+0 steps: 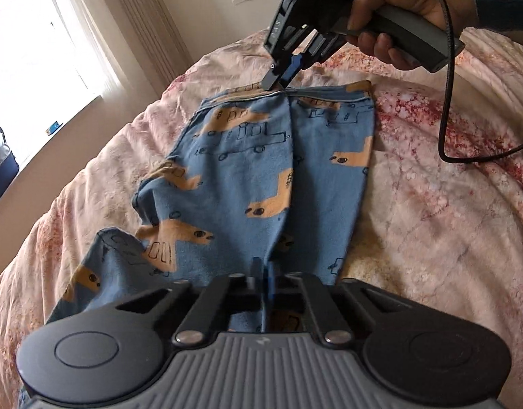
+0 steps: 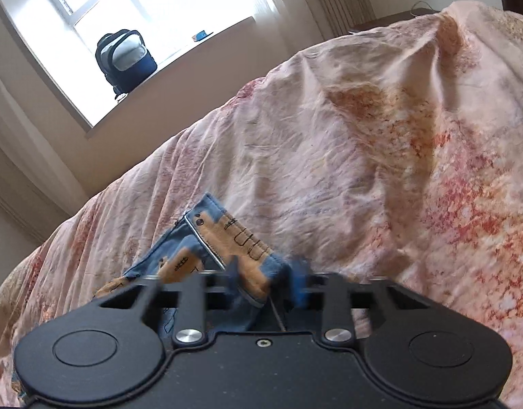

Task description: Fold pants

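Note:
The blue pants [image 1: 247, 177] with tan animal prints lie stretched on the pink floral bedspread [image 1: 431, 204]. My left gripper [image 1: 265, 272] is shut on the near end of the pants, the cloth pinched between its jaws. My right gripper [image 1: 278, 81] is shut on the far edge, at the waistband, and lifts it slightly. In the right wrist view the waistband [image 2: 227, 242] bunches between that gripper's blue pads [image 2: 300, 283], and its tips [image 2: 268, 283] are blurred by motion.
The bedspread [image 2: 329, 156] is rumpled with a raised fold at far right. A backpack [image 2: 125, 59] stands on the window sill beyond the bed. The right gripper's black cable [image 1: 445, 102] hangs over the bed.

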{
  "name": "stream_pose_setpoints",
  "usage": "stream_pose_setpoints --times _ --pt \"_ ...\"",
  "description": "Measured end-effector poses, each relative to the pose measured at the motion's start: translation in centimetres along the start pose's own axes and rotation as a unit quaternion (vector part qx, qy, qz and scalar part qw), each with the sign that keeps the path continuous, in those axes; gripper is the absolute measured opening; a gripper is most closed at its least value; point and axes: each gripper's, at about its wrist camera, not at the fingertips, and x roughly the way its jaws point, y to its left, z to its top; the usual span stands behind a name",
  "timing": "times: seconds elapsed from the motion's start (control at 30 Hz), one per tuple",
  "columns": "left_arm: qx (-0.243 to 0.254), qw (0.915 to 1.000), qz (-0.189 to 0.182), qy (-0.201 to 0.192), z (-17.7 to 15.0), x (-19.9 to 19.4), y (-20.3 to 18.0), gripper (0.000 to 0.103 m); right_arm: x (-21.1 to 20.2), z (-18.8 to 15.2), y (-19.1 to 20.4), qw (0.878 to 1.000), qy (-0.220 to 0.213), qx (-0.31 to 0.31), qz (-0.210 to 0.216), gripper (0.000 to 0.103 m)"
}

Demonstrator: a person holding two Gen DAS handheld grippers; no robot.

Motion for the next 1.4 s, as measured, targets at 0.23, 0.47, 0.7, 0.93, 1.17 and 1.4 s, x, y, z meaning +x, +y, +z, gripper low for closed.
stream_pose_setpoints --times 0.23,0.47,0.7,0.93,1.17,1.4 --pt "-0.001 0.9996 0.008 -0.026 0.4 -2.1 0.8 0.0 -3.7 0.9 0.4 0.999 -0.037 -0.034 0.019 0.007" --pt "0.026 0.9989 -0.016 -0.037 0.1 -3.5 0.5 0.0 -9.3 -1.5 -0.9 0.998 -0.046 -0.045 0.014 0.007" --pt "0.031 0.999 -0.032 -0.002 -0.7 -1.7 -0.5 0.007 -8.0 -5.7 -3.7 0.999 -0.008 -0.047 -0.02 0.008" --pt "-0.02 0.9977 -0.063 -0.013 -1.0 -2.8 1.5 0.053 -8.5 -5.5 -2.7 0.991 -0.021 -0.128 -0.021 0.038" --pt "-0.054 0.997 -0.054 -0.008 -1.8 -3.2 1.7 0.081 -5.6 -3.5 -1.8 0.986 -0.007 -0.166 -0.009 0.057" --pt "-0.15 0.9883 -0.025 -0.011 -4.6 -5.8 4.5 0.097 -4.7 -5.0 2.8 0.966 -0.04 -0.257 0.007 0.088"
